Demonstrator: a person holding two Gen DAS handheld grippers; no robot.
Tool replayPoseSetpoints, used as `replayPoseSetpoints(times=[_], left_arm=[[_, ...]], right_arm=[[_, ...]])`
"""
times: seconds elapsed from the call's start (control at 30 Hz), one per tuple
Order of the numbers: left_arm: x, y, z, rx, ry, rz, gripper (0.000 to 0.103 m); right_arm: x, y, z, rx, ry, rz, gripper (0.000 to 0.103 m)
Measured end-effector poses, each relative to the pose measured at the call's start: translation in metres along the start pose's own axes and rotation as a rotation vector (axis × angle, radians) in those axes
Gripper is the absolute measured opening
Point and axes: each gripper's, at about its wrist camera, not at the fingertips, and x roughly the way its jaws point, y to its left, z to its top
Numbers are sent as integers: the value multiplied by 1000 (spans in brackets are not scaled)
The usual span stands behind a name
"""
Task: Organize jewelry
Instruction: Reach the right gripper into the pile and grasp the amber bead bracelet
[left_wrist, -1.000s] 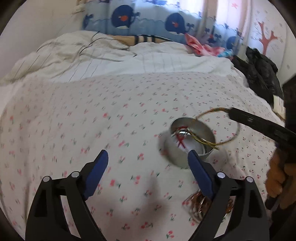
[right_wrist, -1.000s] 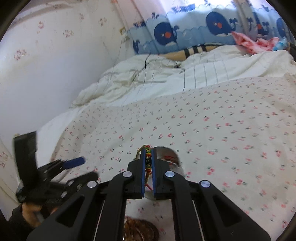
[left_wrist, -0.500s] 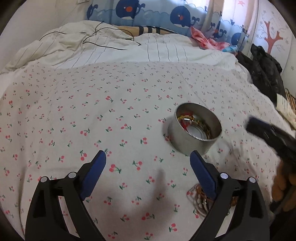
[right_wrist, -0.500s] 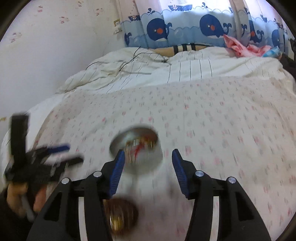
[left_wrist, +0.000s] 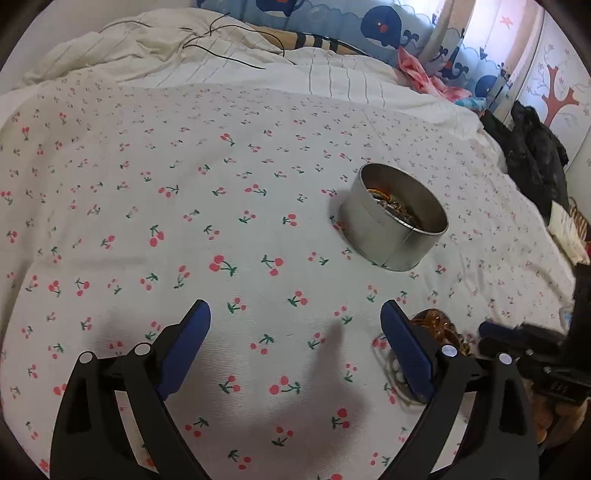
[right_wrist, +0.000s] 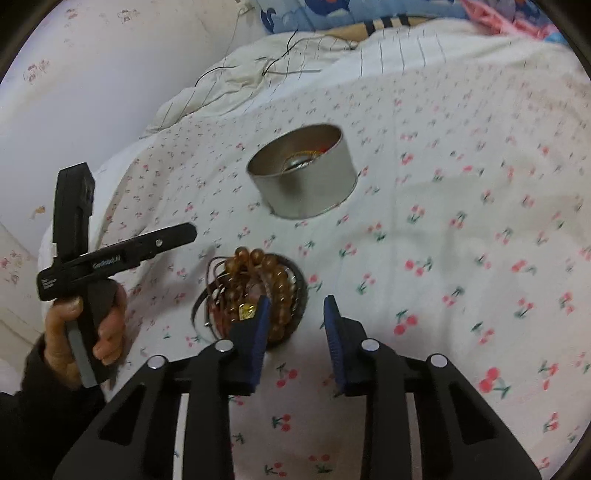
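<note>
**Right gripper lines up on the bead pile beside the tin**

The cherry-print bedsheet fills the room's middle, soft and dimpled. On it sits the round metal tin, some jewelry already inside. At about six o'clock from the tin, in the right wrist view, lies the pile of amber bead bracelets, with dark cords tangled around it.

The left gripper hangs wide open over bare sheet, holding nothing. The right gripper stands partly open and empty; its jaws have just been closing, with only sheet between them and the pile just off its left finger.

What could go wrong: the bracelets overlap, so a pinch may lift several at once or snag a cord and drag the heap. The soft sheet could get nipped too.

A second ago the right jaws were shut on a beaded strand over the tin; now that strand is gone from them
</note>
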Motion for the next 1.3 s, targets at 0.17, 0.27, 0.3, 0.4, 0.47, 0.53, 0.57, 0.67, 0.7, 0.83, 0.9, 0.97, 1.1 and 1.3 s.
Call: replayPoseSetpoints(times=[0.17,0.27,0.3,0.4,0.47,0.53,0.57,0.67,0.7,0.83,0.9,0.97,1.1,1.3], left_arm=[[1,-2,0,3,-4,9,90],[0,-2,2,-3,-6,4,91],[0,-2,2,-3,-7,5,91],[0,-1,2,-4,-7,5,92],[1,-2,2,-4,-5,6,92],[1,-2,2,-4,-4,6,92],[1,-1,2,-4,-4,6,92],[2,-1,2,-8,-3,8,92],[2,0,2,-11,-2,8,92],[3,1,3,-16,2,7,92],[3,1,2,-17,0,6,92],[3,2,2,-17,0,5,92],[3,1,2,-17,0,1,92],[4,-1,1,-10,5,6,92]], right_arm=[[3,2,-5,5,40,83,29],[7,7,-8,-11,66,85,27],[7,8,-9,-12,67,84,26],[6,6,-8,0,57,82,21],[4,7,-7,-12,45,62,2],[-1,5,-6,-2,24,59,0],[-3,3,-6,3,14,56,0],[-15,-5,-2,37,-31,55,0],[-17,-10,-1,68,-37,73,1],[-16,-8,-4,76,11,130,6],[-15,-5,-9,84,21,136,71],[-13,-1,-14,88,29,137,71],[2,2,-19,107,64,145,68],[12,1,-20,135,71,179,15]])
